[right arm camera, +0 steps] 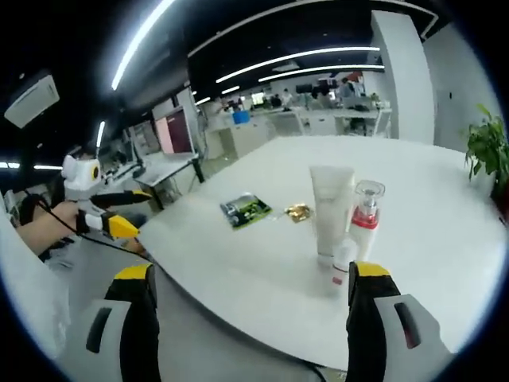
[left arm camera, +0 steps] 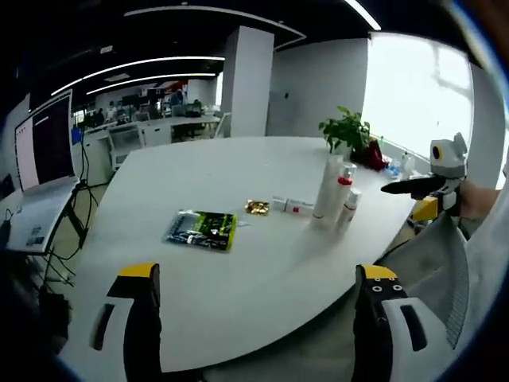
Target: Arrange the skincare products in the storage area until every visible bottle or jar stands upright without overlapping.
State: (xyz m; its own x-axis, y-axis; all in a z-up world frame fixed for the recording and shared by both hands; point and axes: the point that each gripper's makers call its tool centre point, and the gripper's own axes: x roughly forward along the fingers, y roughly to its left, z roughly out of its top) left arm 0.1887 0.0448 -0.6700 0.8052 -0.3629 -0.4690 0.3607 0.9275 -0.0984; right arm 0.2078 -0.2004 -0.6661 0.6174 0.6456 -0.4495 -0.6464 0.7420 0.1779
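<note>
Already upright: white tube (right arm camera: 330, 208), red-collared pump bottle (right arm camera: 367, 216) and small bottle (right arm camera: 343, 261) crowd together near the bench (right arm camera: 238, 263) edge.
Both tongs, left (left arm camera: 258, 318) and right (right arm camera: 253, 318), are spread, holding nothing; a careless reach could topple the tall tube onto its neighbours.

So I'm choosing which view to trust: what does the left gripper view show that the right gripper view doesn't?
Left gripper view alone: a laptop on a side desk and small boxes beside the bottles. Right gripper view alone: a ceiling air unit. Shared: the white table, green packet, gold wrapper, white tube, red-collared bottle, potted plant.
</note>
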